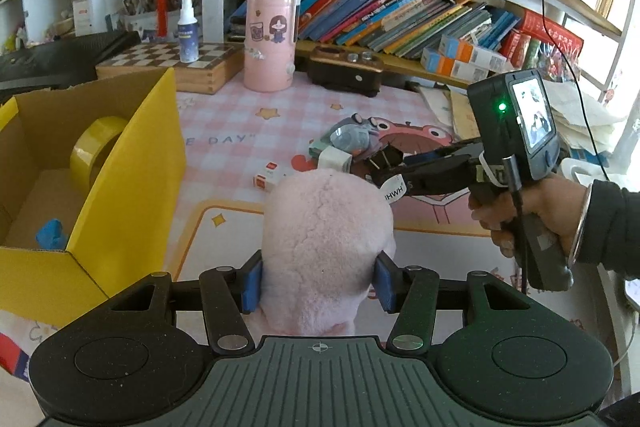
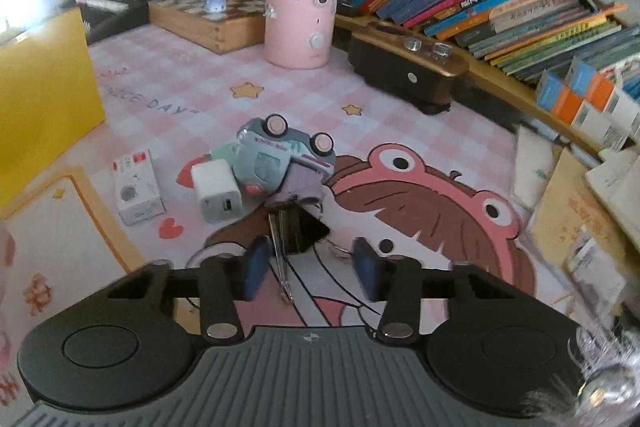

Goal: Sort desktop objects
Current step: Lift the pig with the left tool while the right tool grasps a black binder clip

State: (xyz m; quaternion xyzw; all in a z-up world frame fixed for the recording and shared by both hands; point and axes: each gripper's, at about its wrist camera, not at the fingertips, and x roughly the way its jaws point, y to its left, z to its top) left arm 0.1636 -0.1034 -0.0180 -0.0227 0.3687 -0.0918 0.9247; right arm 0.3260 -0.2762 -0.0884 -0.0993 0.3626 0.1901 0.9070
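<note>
While left claw point(image 1: 318, 285) pinches pink plush point(image 1: 328, 239), right claw point(image 2: 312, 269) spread around binder clip point(image 2: 298, 231); charger point(image 2: 218, 191) beside.

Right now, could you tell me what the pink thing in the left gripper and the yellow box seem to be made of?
Pink thing: soft plush or fleece, matte; fuzzy nap, dented by the pads. Yellow box: corrugated cardboard, yellow outside, raw brown inside.

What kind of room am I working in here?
Most likely a child's study desk at home. A pink cartoon desk mat covers the top, rows of books fill the shelf behind, and a chessboard box sits beside a pink canister.
</note>
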